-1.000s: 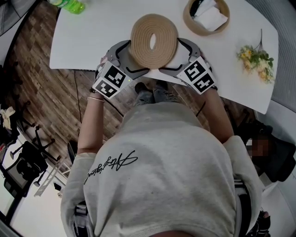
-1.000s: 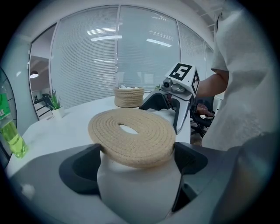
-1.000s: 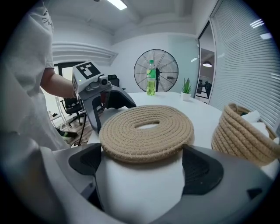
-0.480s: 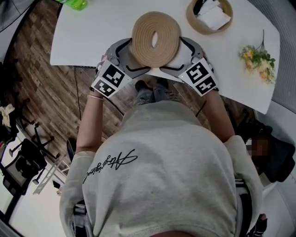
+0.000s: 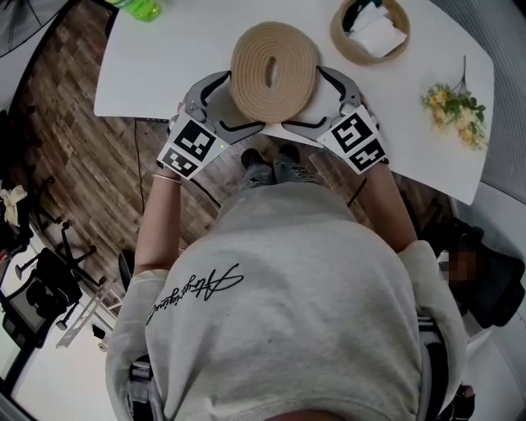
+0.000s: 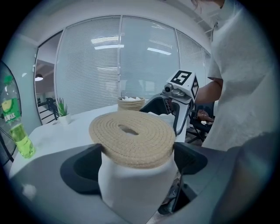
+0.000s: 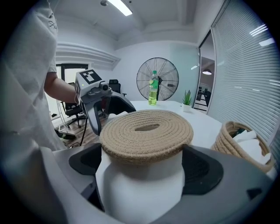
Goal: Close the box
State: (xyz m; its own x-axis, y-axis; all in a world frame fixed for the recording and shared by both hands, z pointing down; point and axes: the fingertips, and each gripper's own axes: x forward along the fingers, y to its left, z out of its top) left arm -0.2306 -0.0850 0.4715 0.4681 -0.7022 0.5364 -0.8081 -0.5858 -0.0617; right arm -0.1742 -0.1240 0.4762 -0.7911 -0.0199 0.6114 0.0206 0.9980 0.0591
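A round woven rope lid (image 5: pixel 274 59) with a slot in its middle is held level over the near edge of the white table (image 5: pixel 164 66). My left gripper (image 5: pixel 233 108) is shut on its near left rim and my right gripper (image 5: pixel 315 105) on its near right rim. In the left gripper view the lid (image 6: pixel 131 138) lies across my left gripper (image 6: pixel 135 168). The right gripper view shows the lid (image 7: pixel 146 133) over my right gripper (image 7: pixel 142 173). The box, an open woven basket (image 5: pixel 339 37) with white things inside, stands at the table's far right, apart from the lid.
A green bottle (image 5: pixel 140 8) stands at the far left of the table, and a small bunch of flowers (image 5: pixel 456 105) lies at the right end. A floor fan (image 7: pixel 156 78) stands beyond the table. Office chairs and wooden floor lie to the left.
Both grippers have lifted the lid a little higher above the table. Their hold on it is the same.
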